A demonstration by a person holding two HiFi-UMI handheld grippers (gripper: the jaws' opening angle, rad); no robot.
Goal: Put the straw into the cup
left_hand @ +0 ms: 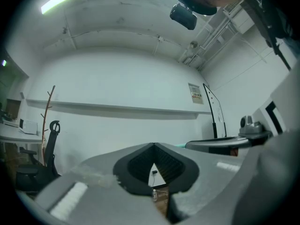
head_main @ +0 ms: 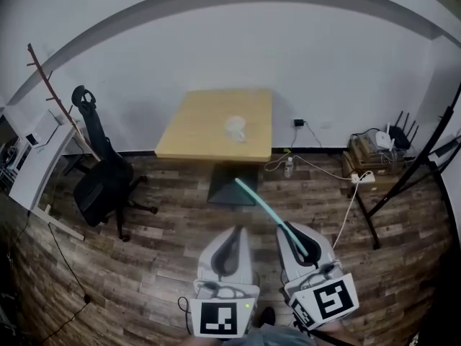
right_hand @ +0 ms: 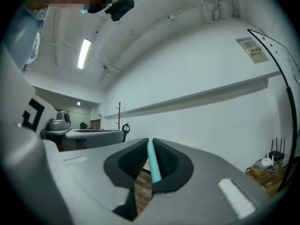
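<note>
A translucent cup (head_main: pixel 236 128) stands on a small wooden table (head_main: pixel 209 117) against the far wall. Both grippers are held low over the floor, well short of the table. My right gripper (head_main: pixel 288 229) is shut on a teal straw (head_main: pixel 263 204) that juts forward and to the left, toward the table's base. In the right gripper view the straw (right_hand: pixel 153 165) lies pinched between the dark pads (right_hand: pixel 168 161) of the right gripper (right_hand: pixel 150 142). My left gripper (head_main: pixel 233 231) sits beside it, its tips meeting with nothing between them; in its own view the left gripper (left_hand: pixel 153 145) looks the same.
A black office chair (head_main: pixel 101 182) and a wooden coat rack (head_main: pixel 54 96) stand at the left. A small bottle (head_main: pixel 289 167), cables and a power strip (head_main: pixel 364 179) lie on the floor right of the table. A black stand (head_main: pixel 418 171) rises at the right.
</note>
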